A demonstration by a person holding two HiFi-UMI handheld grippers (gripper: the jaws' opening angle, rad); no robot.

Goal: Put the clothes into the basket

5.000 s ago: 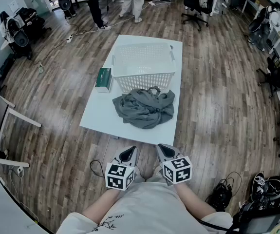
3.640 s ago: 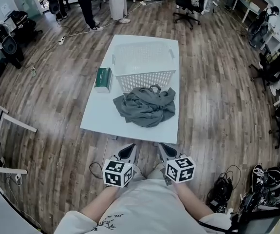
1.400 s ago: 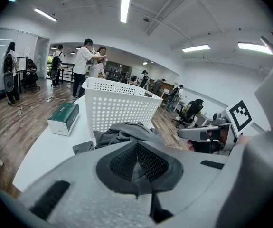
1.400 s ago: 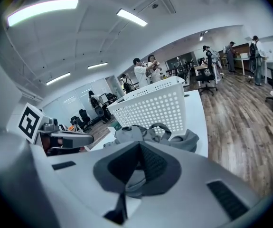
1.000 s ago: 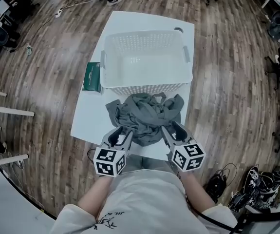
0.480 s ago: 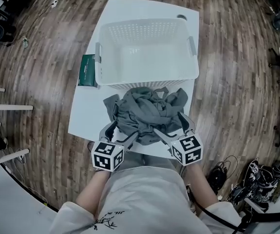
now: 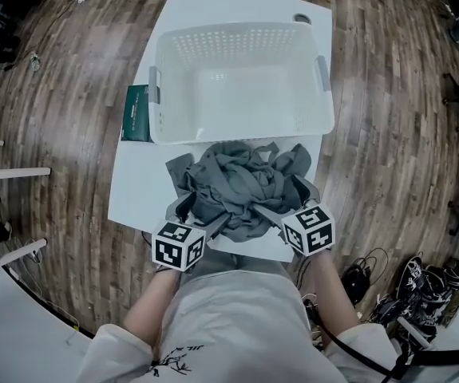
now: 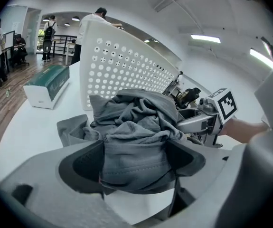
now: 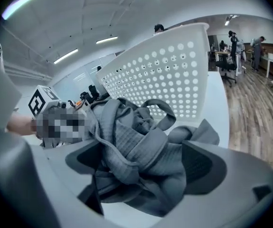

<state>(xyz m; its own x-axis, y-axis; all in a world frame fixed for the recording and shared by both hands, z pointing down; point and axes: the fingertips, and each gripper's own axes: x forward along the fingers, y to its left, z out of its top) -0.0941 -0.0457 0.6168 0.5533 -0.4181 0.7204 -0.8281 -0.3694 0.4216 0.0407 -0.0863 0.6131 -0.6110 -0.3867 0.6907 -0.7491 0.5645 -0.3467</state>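
A heap of grey clothes point(image 7: 237, 183) lies on the white table point(image 7: 137, 190), right against the near wall of the white perforated basket point(image 7: 237, 29), which is empty. Both grippers reach into the heap's near edge. My left gripper point(image 7: 203, 215) has its jaws opening wide, and a fold of grey cloth point(image 8: 136, 127) fills the gap between them point(image 8: 134, 163). My right gripper point(image 7: 283, 202) is opening its jaws too, with bunched cloth point(image 9: 136, 146) lying between them point(image 9: 145, 167). The basket wall point(image 8: 127, 65) rises just behind the heap.
A green box point(image 7: 137, 112) lies on the table to the left of the basket. A small round fitting point(image 7: 302, 18) sits at the table's far right corner. Wooden floor surrounds the table, with cables and bags at the lower right.
Both grippers have pushed forward into the near edge of the heap, and their jaws have spread wide around the cloth. The view has moved closer over the table.
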